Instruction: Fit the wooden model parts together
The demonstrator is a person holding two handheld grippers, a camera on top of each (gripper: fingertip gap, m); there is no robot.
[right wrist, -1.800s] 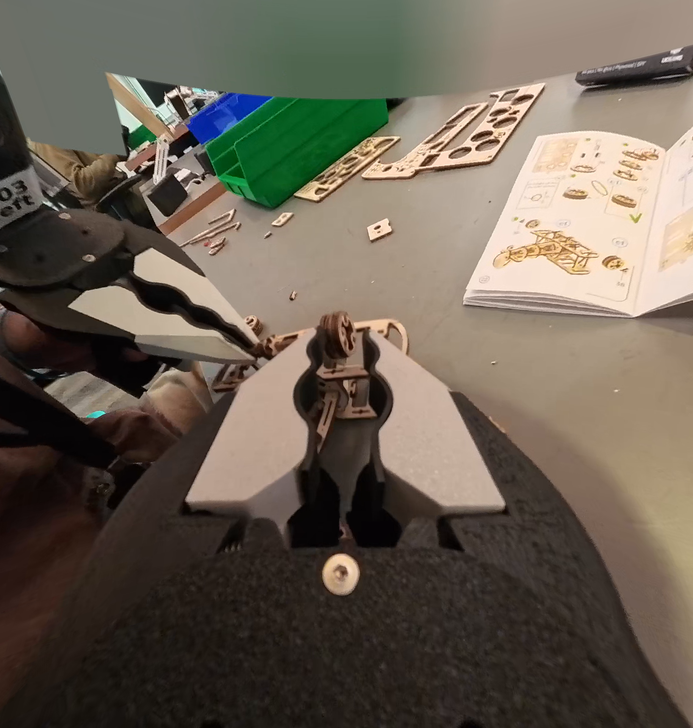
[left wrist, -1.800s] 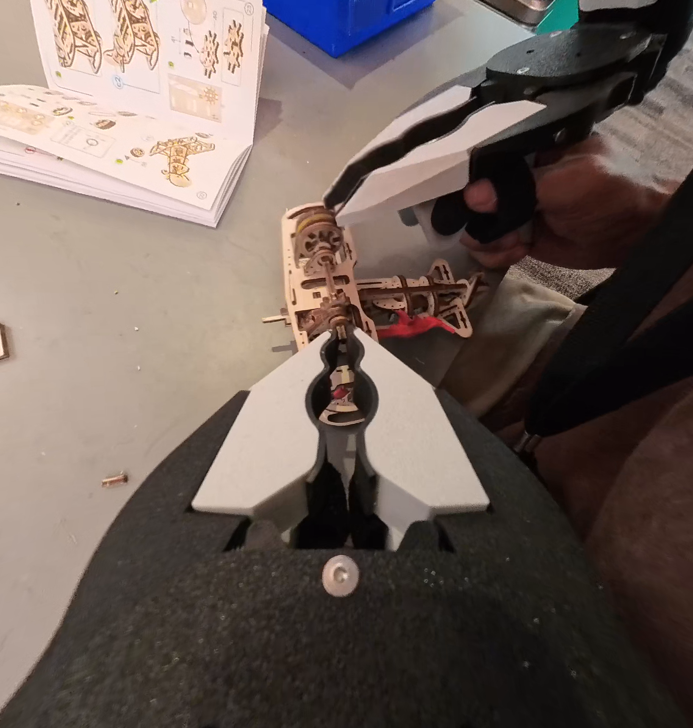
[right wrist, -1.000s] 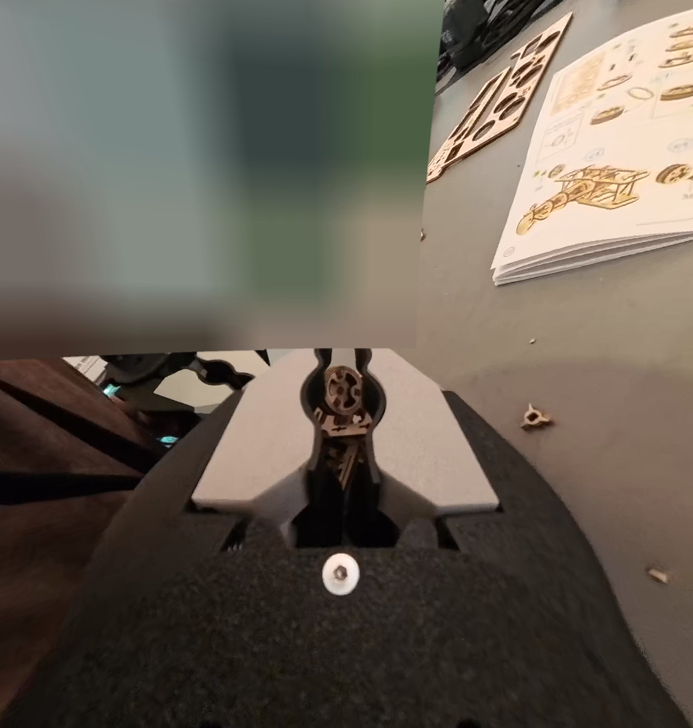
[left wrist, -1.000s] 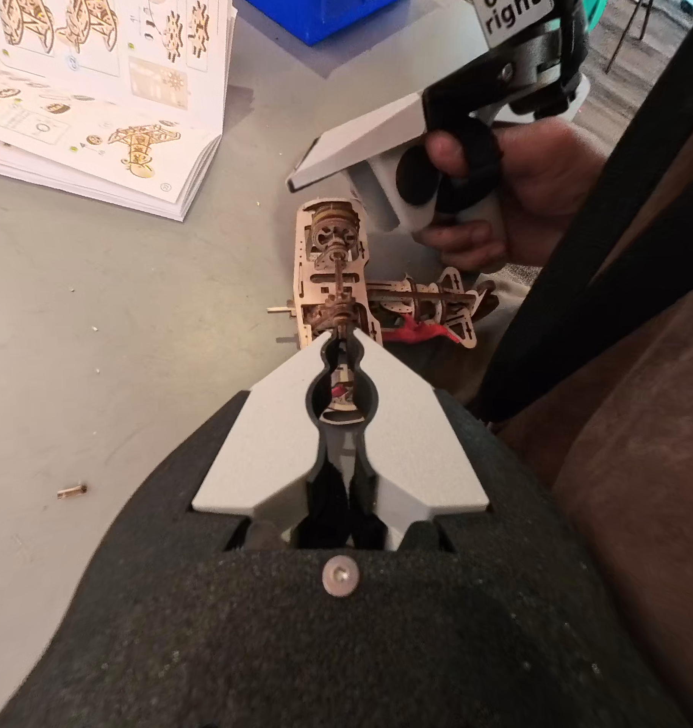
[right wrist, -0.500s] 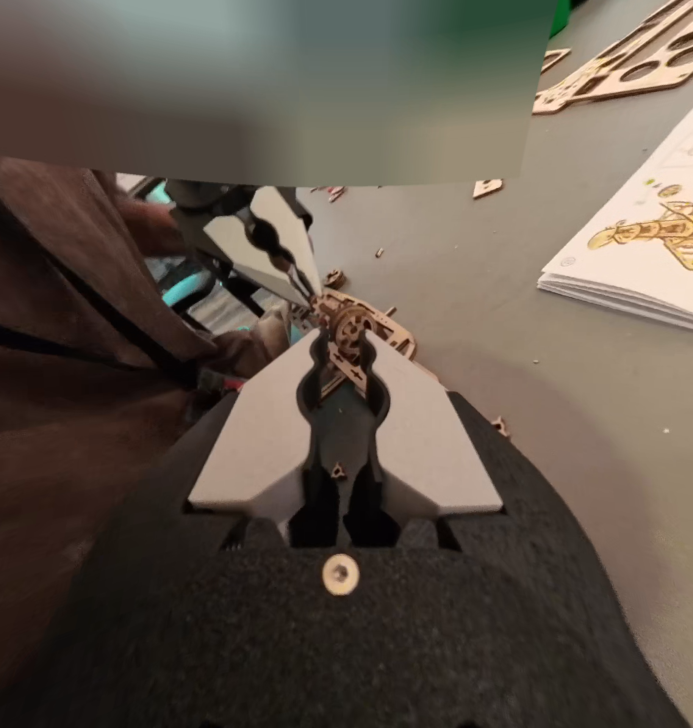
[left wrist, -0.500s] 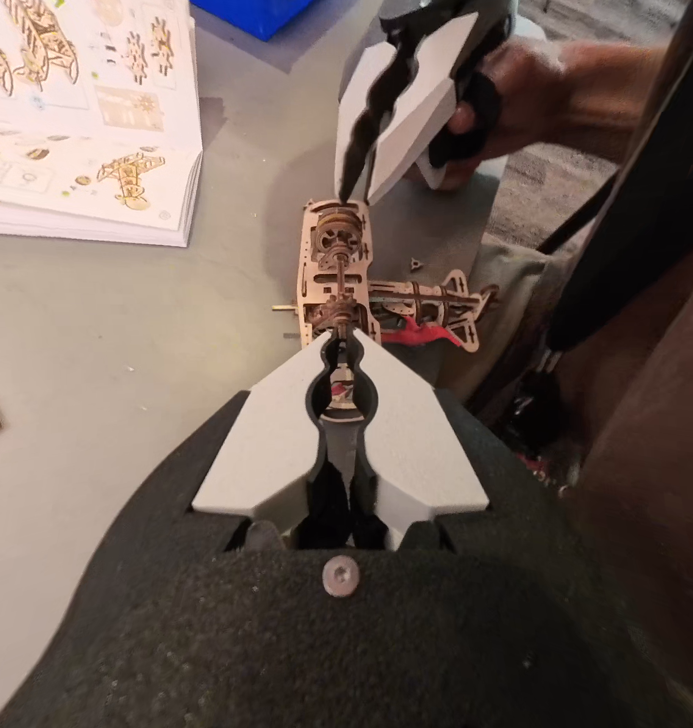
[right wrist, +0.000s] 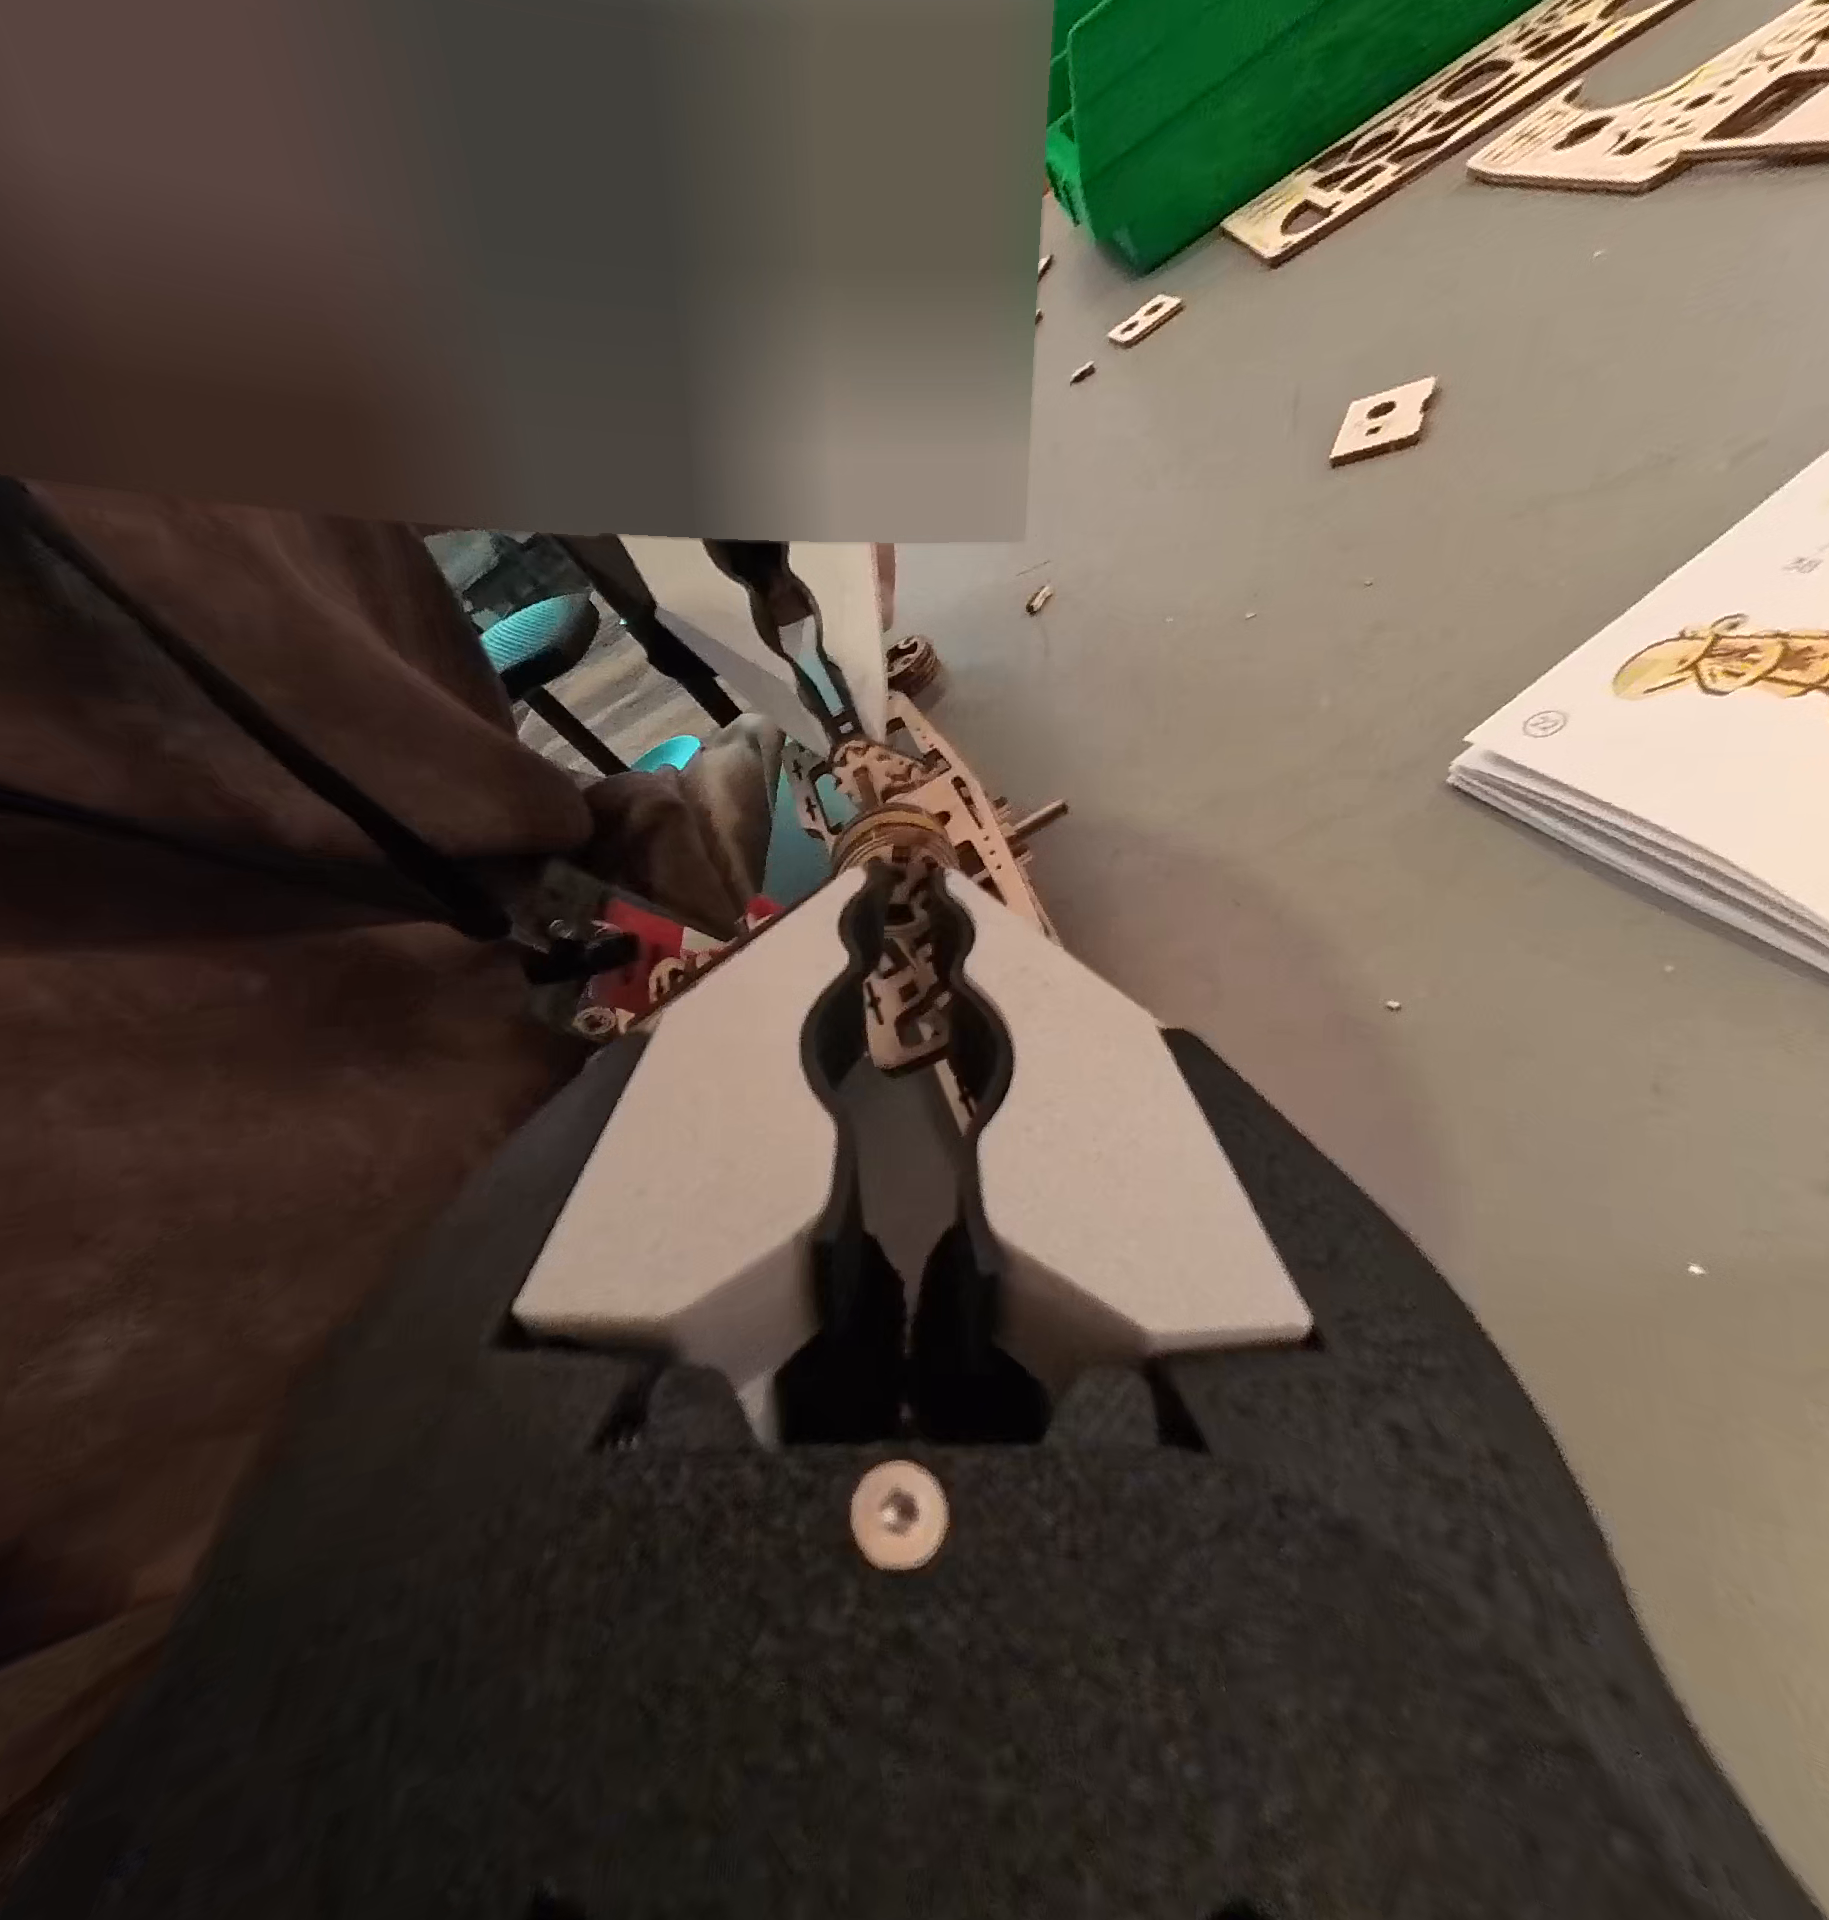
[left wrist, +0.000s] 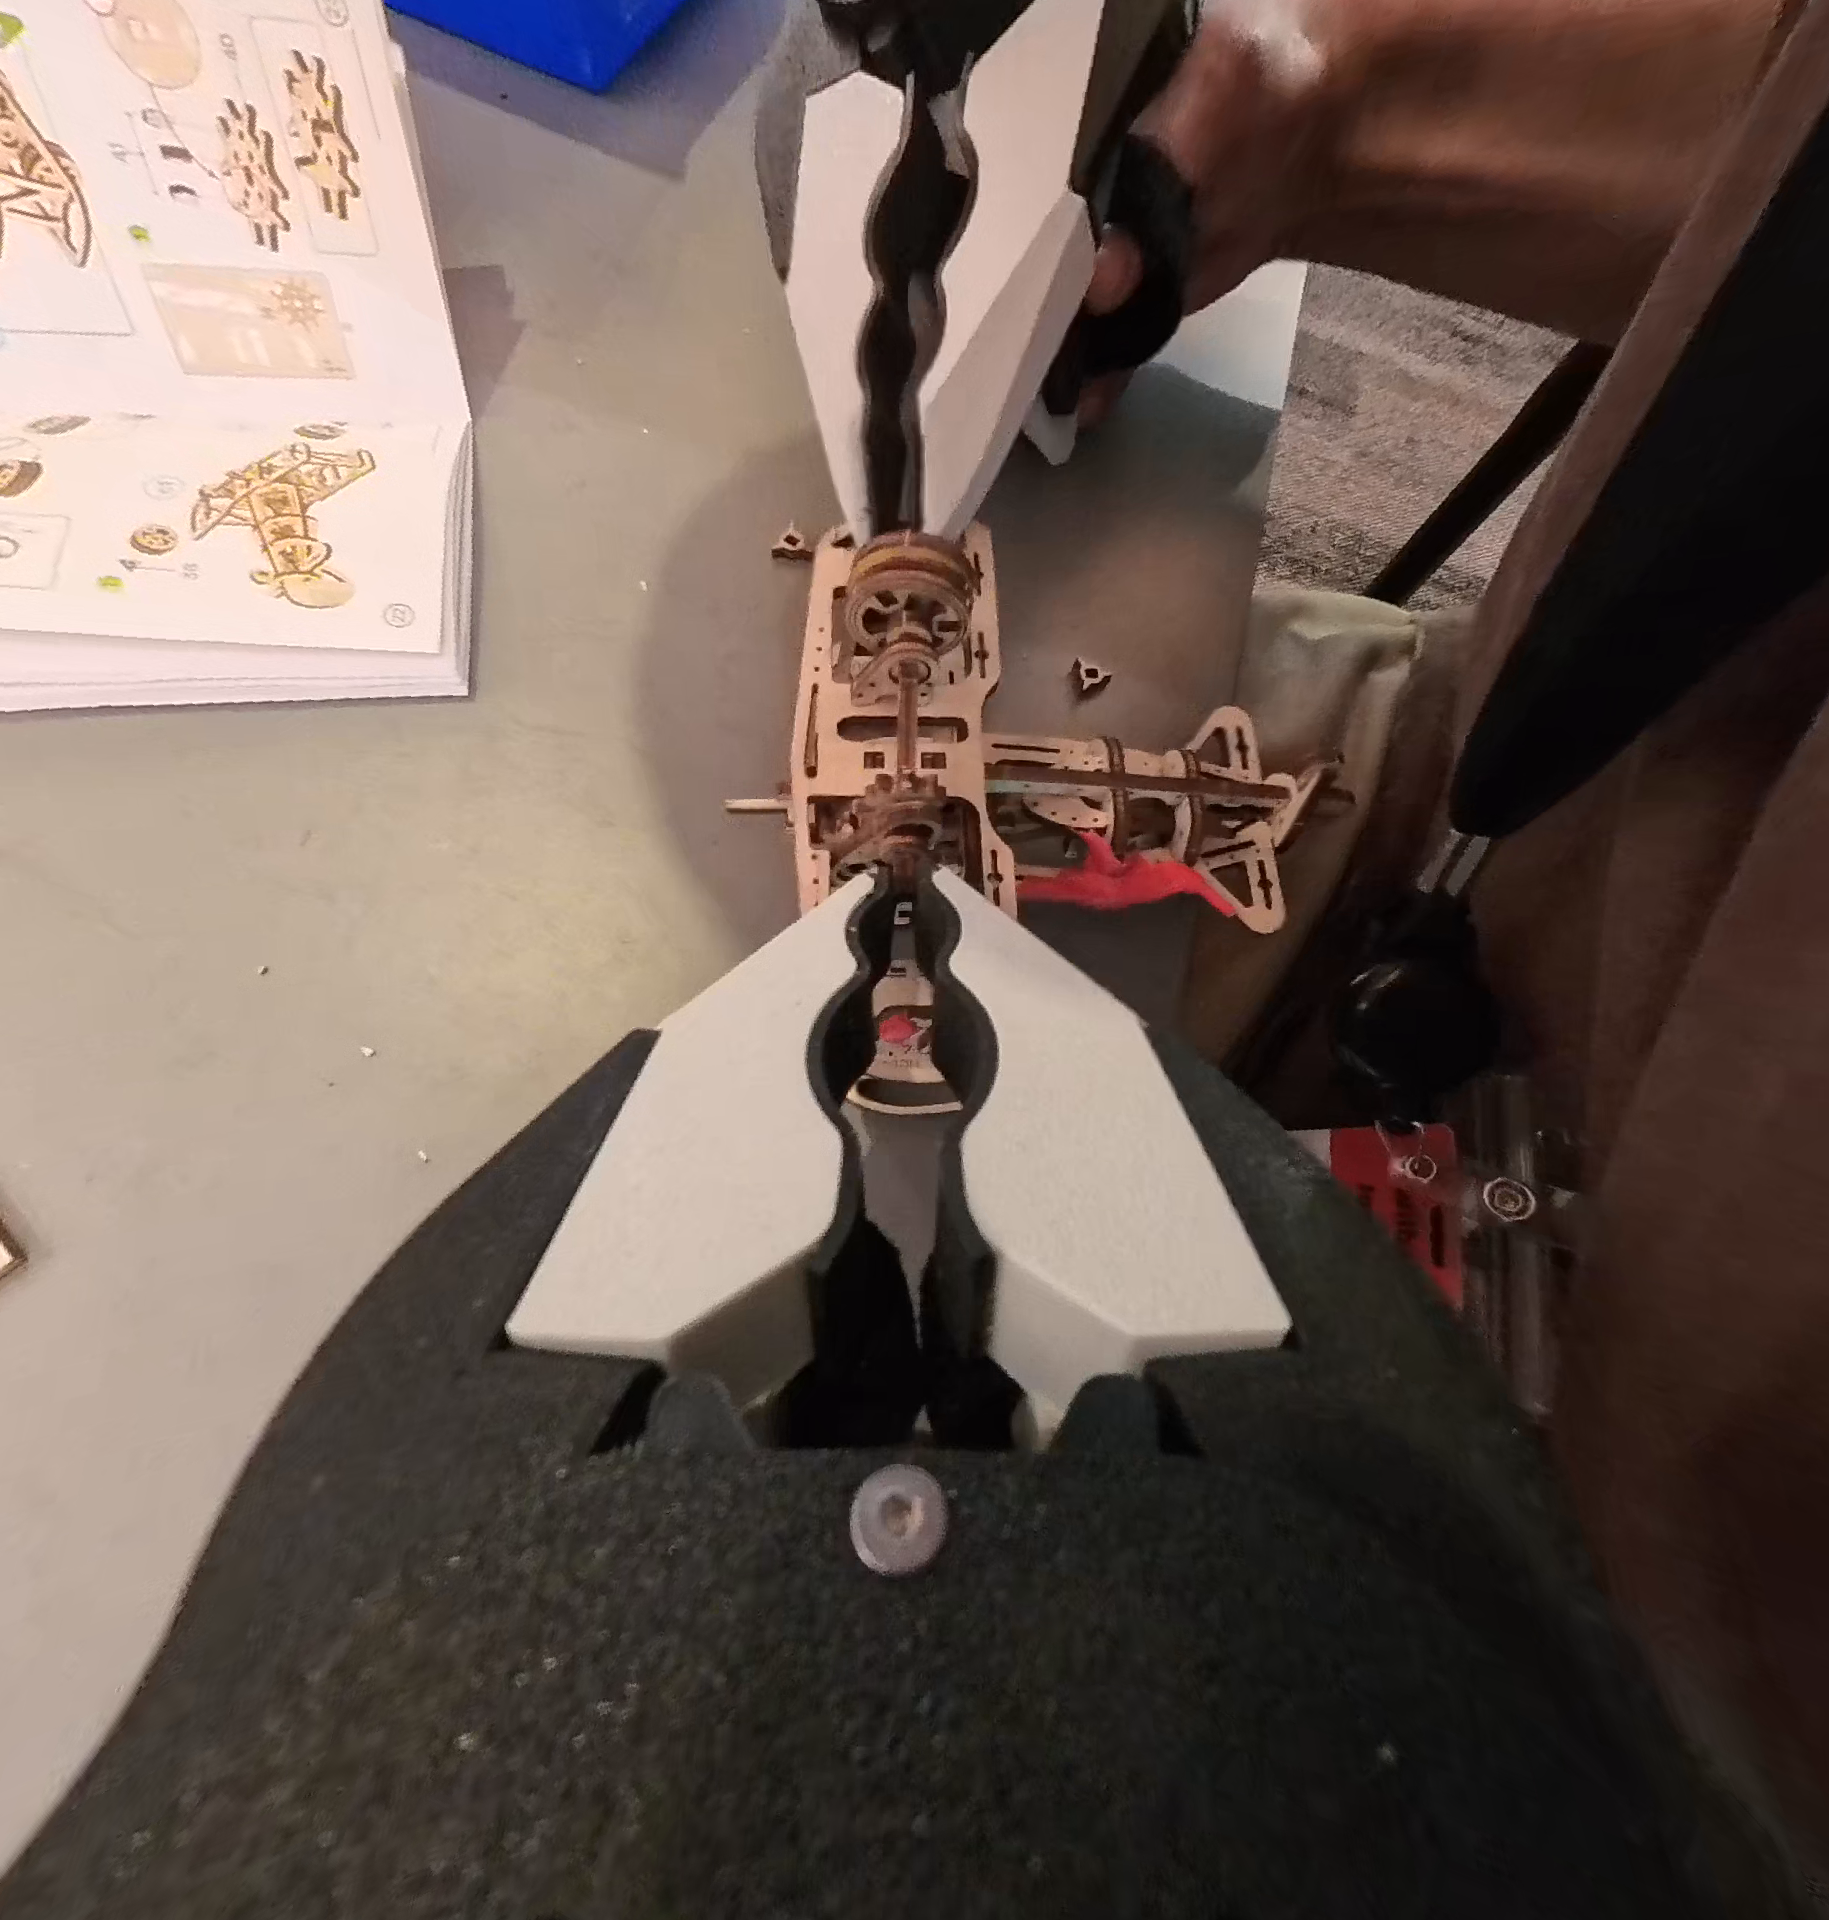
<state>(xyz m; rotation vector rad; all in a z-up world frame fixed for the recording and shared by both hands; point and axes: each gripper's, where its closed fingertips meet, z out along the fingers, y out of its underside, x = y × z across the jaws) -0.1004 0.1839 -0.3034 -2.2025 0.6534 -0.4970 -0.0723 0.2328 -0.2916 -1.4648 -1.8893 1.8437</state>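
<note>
Two tools clenched on wooden model [left wrist: 905, 727]: left tool [left wrist: 902, 883] near end, right tool [left wrist: 894, 520] far end.

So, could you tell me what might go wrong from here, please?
1. The left gripper and right gripper pinch opposite ends of the thin wooden model; misaligned force could snap a part.
2. The model's tail overhangs the table edge, so a slip may drop it.
</note>
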